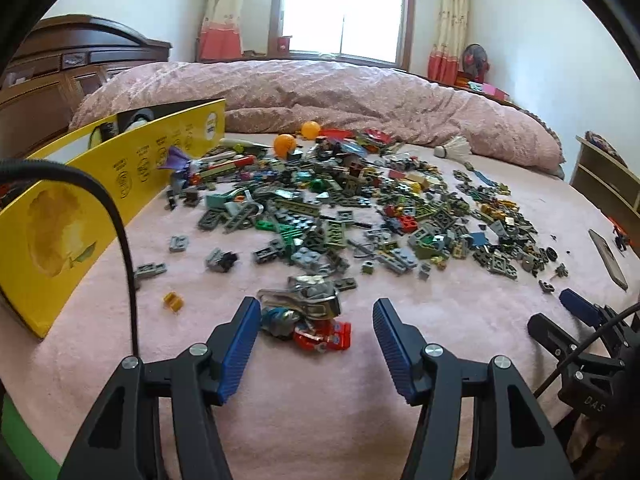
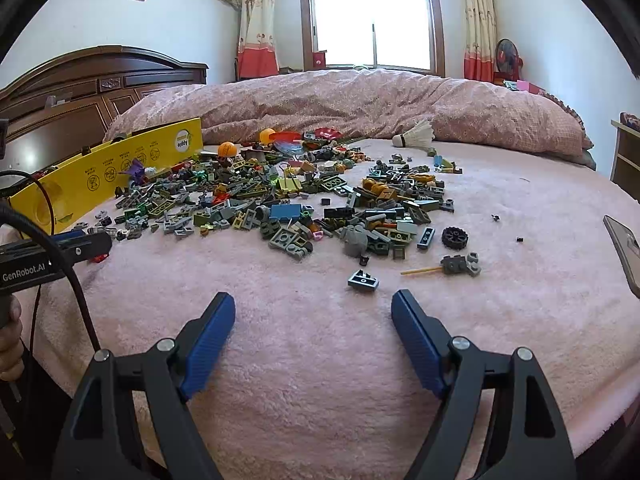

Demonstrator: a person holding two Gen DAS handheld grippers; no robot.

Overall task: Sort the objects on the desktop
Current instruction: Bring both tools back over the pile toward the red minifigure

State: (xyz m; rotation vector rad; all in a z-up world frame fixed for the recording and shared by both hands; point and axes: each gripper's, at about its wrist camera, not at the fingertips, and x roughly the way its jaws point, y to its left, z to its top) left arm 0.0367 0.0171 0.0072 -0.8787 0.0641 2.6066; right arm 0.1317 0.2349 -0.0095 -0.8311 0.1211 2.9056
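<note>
A wide pile of small building bricks (image 1: 360,208) (image 2: 300,200), mostly grey, green and yellow, covers the pink blanket (image 2: 320,360). My left gripper (image 1: 316,316) is open around a toy cluster (image 1: 312,312) of silver, teal and red parts. Its left pad is close beside the cluster and its right pad stands clear. My right gripper (image 2: 314,304) is open over bare blanket with nothing between its fingers. A small grey-blue brick (image 2: 363,280) lies just ahead of its right finger. A yellow box (image 1: 80,216) (image 2: 100,184) stands along the left.
Two orange balls (image 1: 285,145) (image 2: 227,148) and a shuttlecock (image 1: 456,148) (image 2: 416,134) lie at the pile's far edge. A phone (image 1: 608,258) (image 2: 624,252) rests at the right, near a black wheel (image 2: 455,238). A rumpled quilt (image 1: 320,88) lies behind. A hand (image 2: 10,332) shows at left.
</note>
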